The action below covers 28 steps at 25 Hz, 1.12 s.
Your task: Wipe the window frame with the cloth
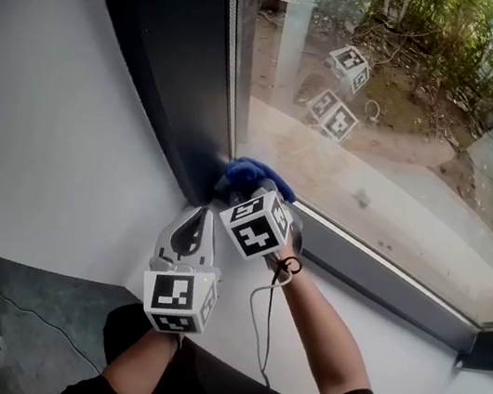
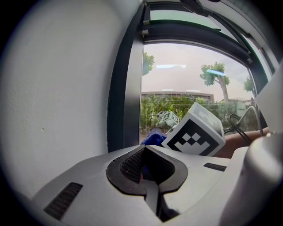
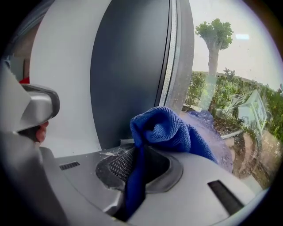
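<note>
Two grippers, one cloth. Your right gripper [image 3: 139,170] is clamped on the blue cloth [image 3: 168,130], which bunches out past its tips at the bottom corner of the window frame [image 3: 128,79]. The frame's dark upright stands just ahead-left and runs straight up; the lower rail leads off right. Your left gripper [image 2: 148,170], jaws together and empty, sits behind it, farther from the frame.
</note>
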Motion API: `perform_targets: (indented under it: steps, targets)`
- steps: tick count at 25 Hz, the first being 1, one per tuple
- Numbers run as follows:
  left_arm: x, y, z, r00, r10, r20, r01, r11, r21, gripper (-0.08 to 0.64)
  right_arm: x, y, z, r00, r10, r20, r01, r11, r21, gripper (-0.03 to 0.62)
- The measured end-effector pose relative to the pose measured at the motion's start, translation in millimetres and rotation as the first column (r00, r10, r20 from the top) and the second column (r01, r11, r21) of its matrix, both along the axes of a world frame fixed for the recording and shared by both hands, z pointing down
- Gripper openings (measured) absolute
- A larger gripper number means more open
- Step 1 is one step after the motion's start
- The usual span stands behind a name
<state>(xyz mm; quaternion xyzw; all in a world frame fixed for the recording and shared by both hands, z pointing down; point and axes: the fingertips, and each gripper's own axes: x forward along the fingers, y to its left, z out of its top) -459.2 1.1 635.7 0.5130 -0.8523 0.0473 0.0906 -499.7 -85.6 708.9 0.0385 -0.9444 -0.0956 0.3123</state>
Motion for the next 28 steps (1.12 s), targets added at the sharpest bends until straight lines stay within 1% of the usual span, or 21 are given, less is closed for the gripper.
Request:
perform_targets:
  steps: [8, 22, 28]
  targets:
    - [13, -5, 3, 1.000, 0.020, 0.014, -0.019, 1.000, -0.022, 0.006, 23, -6, 1, 1.000, -0.019, -0.005, 0.019, 0.999, 0.034, 0.040]
    - [39, -20, 9, 0.995, 0.085, 0.047, -0.083, 0.995, -0.055, 0.006, 68, -20, 4, 1.000, -0.003, -0.013, 0.003, 0.999, 0.036, 0.040]
    - [58, -34, 15, 0.987, 0.147, 0.062, -0.142, 0.986, -0.085, 0.006, 90, -27, 4, 1.000, 0.020, -0.012, -0.019, 0.999, 0.045, 0.040]
